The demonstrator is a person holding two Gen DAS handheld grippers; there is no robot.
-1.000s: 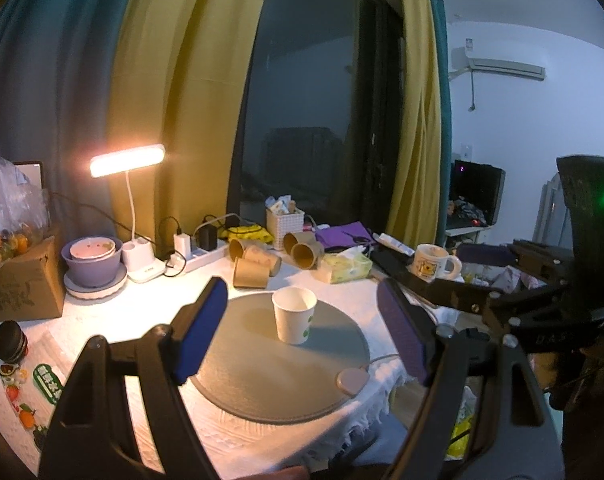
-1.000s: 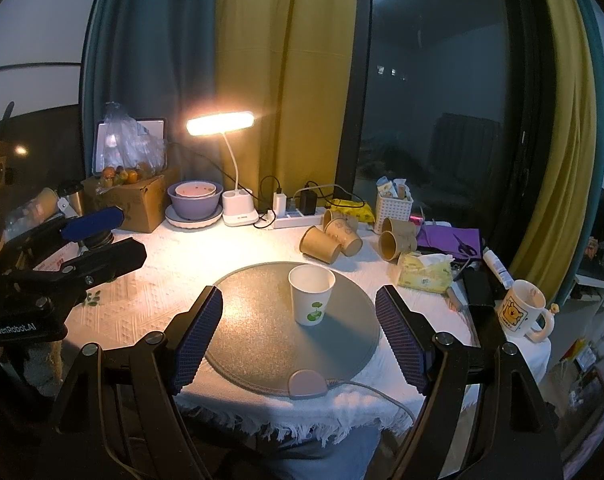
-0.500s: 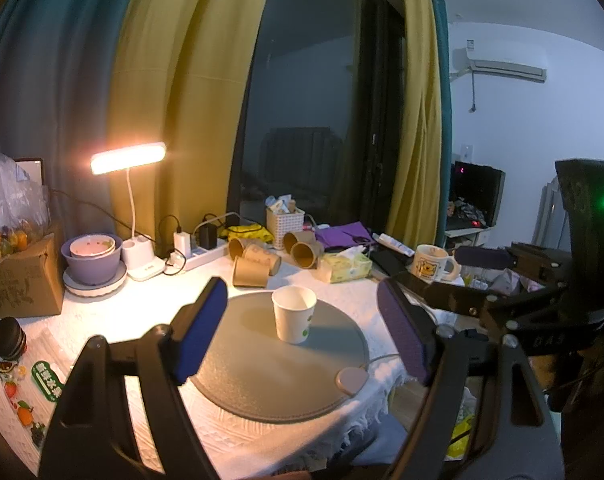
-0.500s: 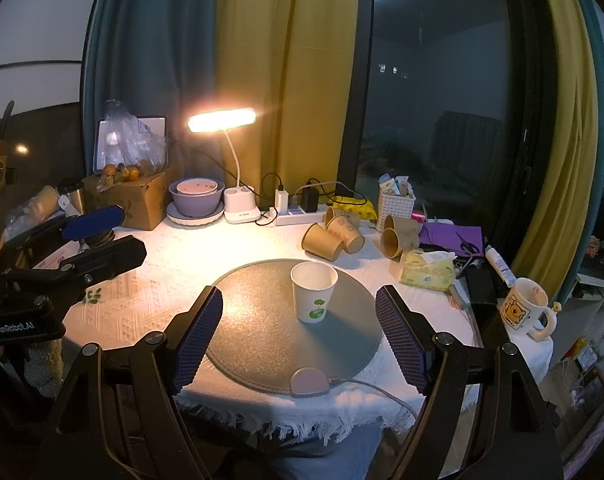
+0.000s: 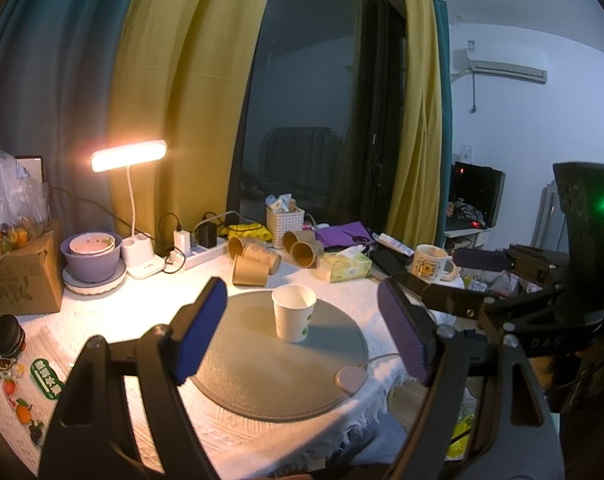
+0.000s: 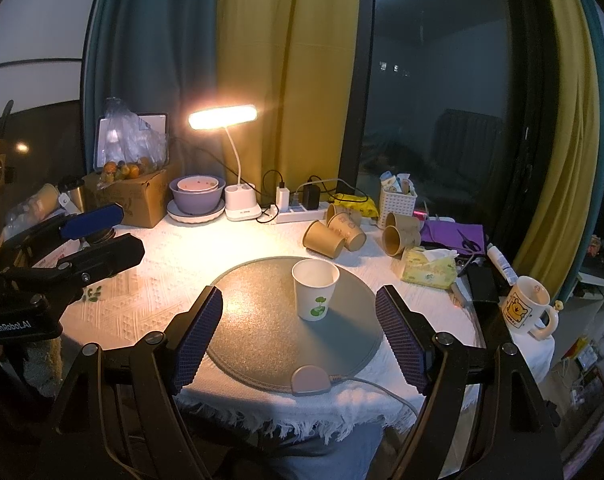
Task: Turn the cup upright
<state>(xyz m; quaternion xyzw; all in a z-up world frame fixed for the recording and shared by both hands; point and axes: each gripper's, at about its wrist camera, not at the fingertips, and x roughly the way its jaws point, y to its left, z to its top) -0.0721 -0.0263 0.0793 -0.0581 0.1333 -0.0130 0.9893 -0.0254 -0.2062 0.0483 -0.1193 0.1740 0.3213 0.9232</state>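
Note:
A white paper cup [image 5: 293,312] with a green print stands upright, mouth up, on the round grey mat [image 5: 261,372]. It also shows in the right wrist view [image 6: 314,294] on the mat [image 6: 261,328]. My left gripper [image 5: 302,336] is open and empty, held back from the cup near the table's front edge. My right gripper [image 6: 299,336] is open and empty too, also short of the cup. Each gripper shows in the other's view: the right gripper [image 5: 474,276] at the right, the left gripper [image 6: 97,232] at the left.
Several brown paper cups [image 6: 334,232] lie on their sides behind the mat. A lit desk lamp [image 6: 237,184], purple bowl [image 6: 197,196], power strip [image 6: 297,210], cardboard box [image 6: 133,196], tissue pack [image 6: 428,268] and yellow mug [image 6: 526,310] ring the table. The mat's pink controller [image 6: 310,380] sits at the front edge.
Both grippers have drifted very slightly; the cup stays upright in the same place on the mat. Both jaws remain open.

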